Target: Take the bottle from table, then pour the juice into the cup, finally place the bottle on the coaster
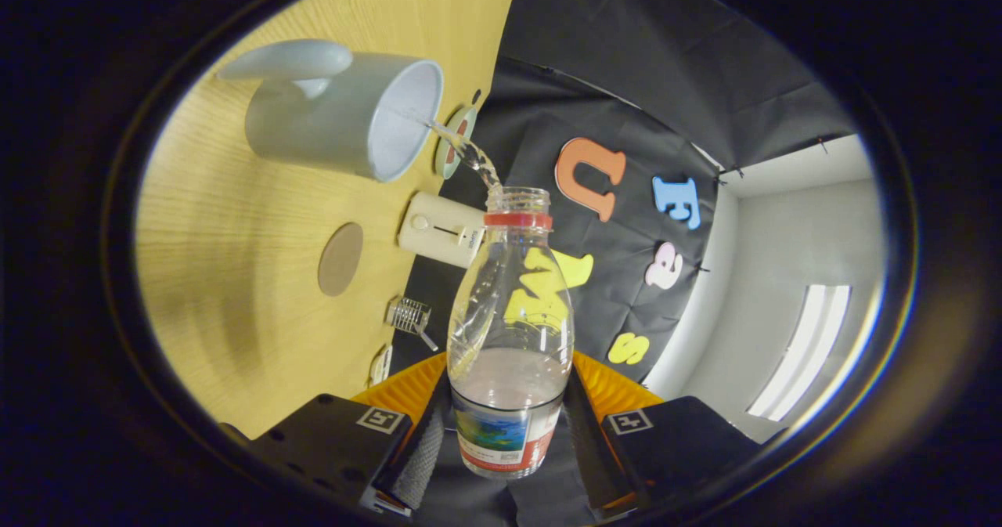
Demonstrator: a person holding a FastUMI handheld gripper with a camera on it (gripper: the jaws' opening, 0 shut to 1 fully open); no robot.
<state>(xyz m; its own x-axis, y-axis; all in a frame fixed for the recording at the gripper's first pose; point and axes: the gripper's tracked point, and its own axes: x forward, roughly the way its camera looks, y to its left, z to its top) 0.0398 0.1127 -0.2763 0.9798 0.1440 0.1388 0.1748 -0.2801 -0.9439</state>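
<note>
Bottle (pixel 510 331), squeezed by the gripper (pixel 507 441), is pouring into the upper-left cup (pixel 344 112); coaster (pixel 340 259) is waiting.

- bottle (pixel 510 331): clear glossy plastic, thin and creased along one side, glossy printed paper or film label at the base end, smooth plastic ring at the neck
- gripper (pixel 501 441): clamped on the bottle from both sides; fingers (pixel 419 453) have a fine ribbed, rough-looking pad texture, housings matt plastic
- cup (pixel 344 112): smooth glazed ceramic look, soft sheen, matt-looking inside
- table (pixel 235 261): wood-grain veneer, satin, fine straight grain
- coaster (pixel 340 258): flat, matt, cork or fibreboard look
- box (pixel 440 229) near the table edge: smooth plastic, semi-gloss
- small rack (pixel 409 315): shiny metal wire
- booth wall (pixel 626 65): matt cloth, creased
</note>
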